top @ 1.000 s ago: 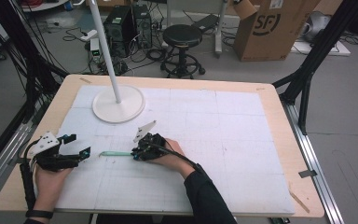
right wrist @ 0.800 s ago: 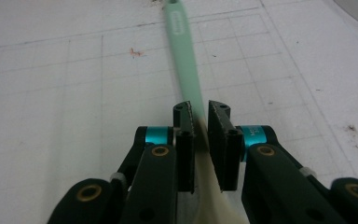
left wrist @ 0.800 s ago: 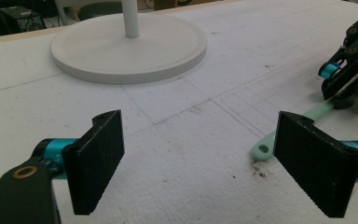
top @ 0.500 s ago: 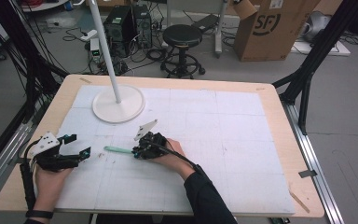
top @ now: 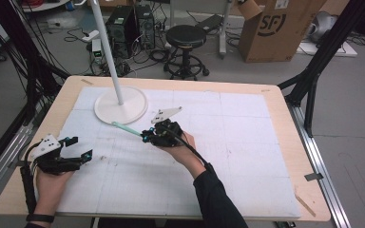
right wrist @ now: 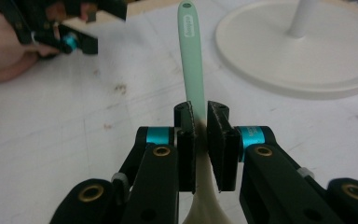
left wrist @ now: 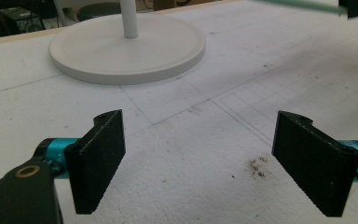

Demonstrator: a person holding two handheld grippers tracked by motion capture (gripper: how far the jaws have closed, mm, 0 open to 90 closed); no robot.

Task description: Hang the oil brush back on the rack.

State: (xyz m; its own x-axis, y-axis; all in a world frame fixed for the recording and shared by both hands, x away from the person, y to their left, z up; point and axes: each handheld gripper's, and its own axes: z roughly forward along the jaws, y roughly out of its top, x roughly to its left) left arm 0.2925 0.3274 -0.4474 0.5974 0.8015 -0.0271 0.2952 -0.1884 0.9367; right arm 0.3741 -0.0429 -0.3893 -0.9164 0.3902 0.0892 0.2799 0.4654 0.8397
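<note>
Mint-green handle of a slim utensil (right wrist: 192,60), perhaps a spoon or spatula with a cream-coloured lower part, sits clamped between the two black jaws of the right gripper (right wrist: 200,140), which press flat on it from both sides; the far tip of the handle carries small embossed lettering too fine to read. In the high view the utensil (top: 126,128) juts from the right gripper (top: 147,137) toward ten o'clock, its free end just beside the rim of the white round lamp base (top: 121,105), and whether the tip touches that rim cannot be told. The right hand (top: 180,148) wraps the gripper body near the middle of the table, with a dark sleeve (top: 218,199) running off toward six o'clock. At about eight o'clock from the utensil, well apart from it, the left gripper (top: 78,151) rests low over the white foam sheet (top: 237,156), held by the left hand (top: 52,183); its jaws stand wide apart with nothing between them, and the left gripper view shows bare foam with a small brown stain (left wrist: 259,167) in the gap. A white pole (top: 107,47) rises from the lamp base at twelve o'clock. Beyond the wooden table edge (top: 285,102) stand a black stool (top: 186,40) and a cardboard box (top: 278,26).
</note>
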